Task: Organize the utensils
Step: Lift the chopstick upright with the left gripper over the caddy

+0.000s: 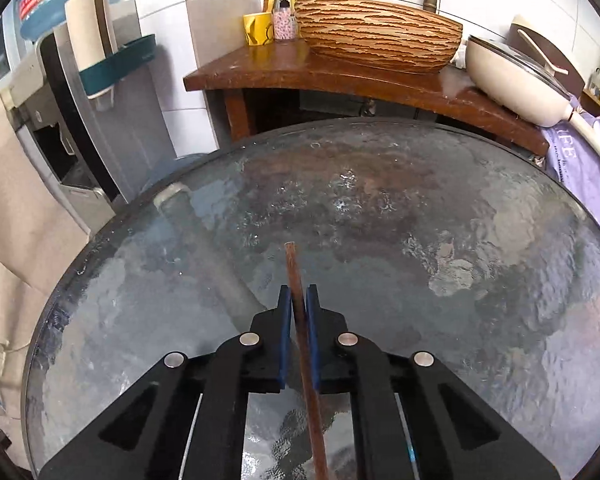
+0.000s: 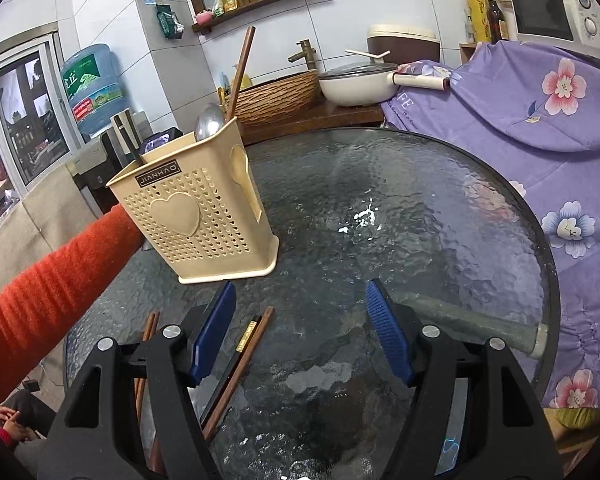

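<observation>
My left gripper [image 1: 299,294] is shut on a brown wooden chopstick [image 1: 296,280] that runs forward between its blue pads, above the round glass table [image 1: 420,208]. My right gripper [image 2: 300,300] is open and empty, low over the table. In the right wrist view a beige perforated utensil holder [image 2: 198,216] with a heart stands ahead to the left. It holds a metal spoon [image 2: 209,122], a brown chopstick [image 2: 241,70] and a dark utensil [image 2: 128,136]. Loose chopsticks [image 2: 236,368] lie under the right gripper's left finger, and more chopsticks [image 2: 146,344] lie further left.
An orange-sleeved arm [image 2: 48,292] reaches in from the left beside the holder. Behind the table a wooden counter [image 1: 260,72] carries a woven basin [image 1: 376,34], a white pan [image 1: 512,76] and a yellow cup [image 1: 257,28]. Purple floral cloth [image 2: 540,128] covers things at the right.
</observation>
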### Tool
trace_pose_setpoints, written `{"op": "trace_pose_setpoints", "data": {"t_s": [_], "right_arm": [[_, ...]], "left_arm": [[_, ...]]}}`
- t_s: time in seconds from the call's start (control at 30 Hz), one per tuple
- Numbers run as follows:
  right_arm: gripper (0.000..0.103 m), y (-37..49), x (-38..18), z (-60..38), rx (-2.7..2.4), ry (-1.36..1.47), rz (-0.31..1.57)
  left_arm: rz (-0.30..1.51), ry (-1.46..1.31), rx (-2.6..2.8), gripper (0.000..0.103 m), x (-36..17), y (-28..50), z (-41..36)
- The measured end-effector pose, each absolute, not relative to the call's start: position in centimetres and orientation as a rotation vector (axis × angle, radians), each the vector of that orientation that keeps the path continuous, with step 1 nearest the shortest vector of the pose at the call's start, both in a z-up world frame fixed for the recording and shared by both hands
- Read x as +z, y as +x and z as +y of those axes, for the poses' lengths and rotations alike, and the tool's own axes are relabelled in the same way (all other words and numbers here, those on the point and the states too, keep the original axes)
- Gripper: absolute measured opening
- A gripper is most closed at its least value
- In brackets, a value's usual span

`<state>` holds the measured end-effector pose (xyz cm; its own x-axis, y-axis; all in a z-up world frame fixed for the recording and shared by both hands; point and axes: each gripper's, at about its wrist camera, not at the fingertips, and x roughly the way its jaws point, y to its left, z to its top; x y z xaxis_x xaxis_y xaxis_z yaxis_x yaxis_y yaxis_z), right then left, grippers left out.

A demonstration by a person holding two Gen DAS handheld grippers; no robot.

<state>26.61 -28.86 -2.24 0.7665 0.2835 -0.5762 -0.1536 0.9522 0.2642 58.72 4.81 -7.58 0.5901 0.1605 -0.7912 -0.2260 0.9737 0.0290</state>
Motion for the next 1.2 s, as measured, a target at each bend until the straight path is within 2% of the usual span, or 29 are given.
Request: {"op": "trace_pose_setpoints", "data": {"t_s": [0.27,0.4,0.87,1.2], "right_arm": [[0.068,26.8,-2.7,-28.8,0.237,0.227,0.671],[0.068,26.3,-2.5,-29.0,0.23,0.229,0.665],[0.068,24.0,-1.8,-27.9,0.279,0.255,0.645],[0.068,21.8,-0.5,-27.0,0.289,0.235,0.61]], "left_arm": [[0.898,-0.13,0.237,0.006,-7.2,58.4,5.3],[0.836,-0.179,0.209,0.006,-5.2,56.9,6.2],[0.468,-0.19,0.003,0.006,10.6,40.8,8.4],[0.335,-0.148,-0.032,0.006,16.5,35.7,7.4]]}}
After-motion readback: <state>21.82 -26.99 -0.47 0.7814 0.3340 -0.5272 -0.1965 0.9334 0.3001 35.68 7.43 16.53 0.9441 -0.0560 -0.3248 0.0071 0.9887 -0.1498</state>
